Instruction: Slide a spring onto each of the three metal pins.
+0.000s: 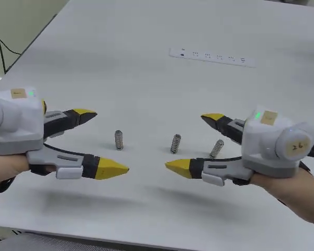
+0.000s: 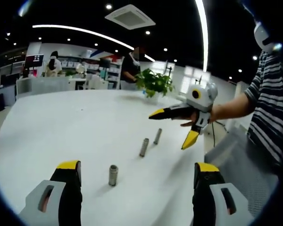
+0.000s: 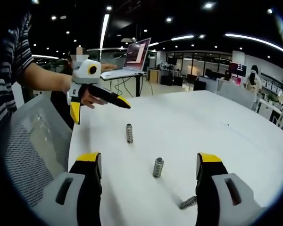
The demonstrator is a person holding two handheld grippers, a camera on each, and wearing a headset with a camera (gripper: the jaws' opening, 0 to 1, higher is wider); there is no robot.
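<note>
Three small grey coiled springs stand in a row on the white table: the left spring (image 1: 119, 140), the middle spring (image 1: 176, 144) and the right spring (image 1: 216, 148), which leans over. I cannot tell whether pins sit inside them. My left gripper (image 1: 102, 140) is open, its yellow tips pointing right at the left spring (image 2: 113, 175). My right gripper (image 1: 191, 141) is open too and faces left, its jaws either side of the middle spring (image 3: 158, 167) and the leaning spring (image 3: 188, 202). Neither gripper holds anything.
A white power strip (image 1: 212, 57) lies far back on the table (image 1: 146, 78). A black cable (image 1: 0, 47) hangs off the left edge. A mesh chair (image 3: 33, 141) stands beside the table; people and desks sit far behind.
</note>
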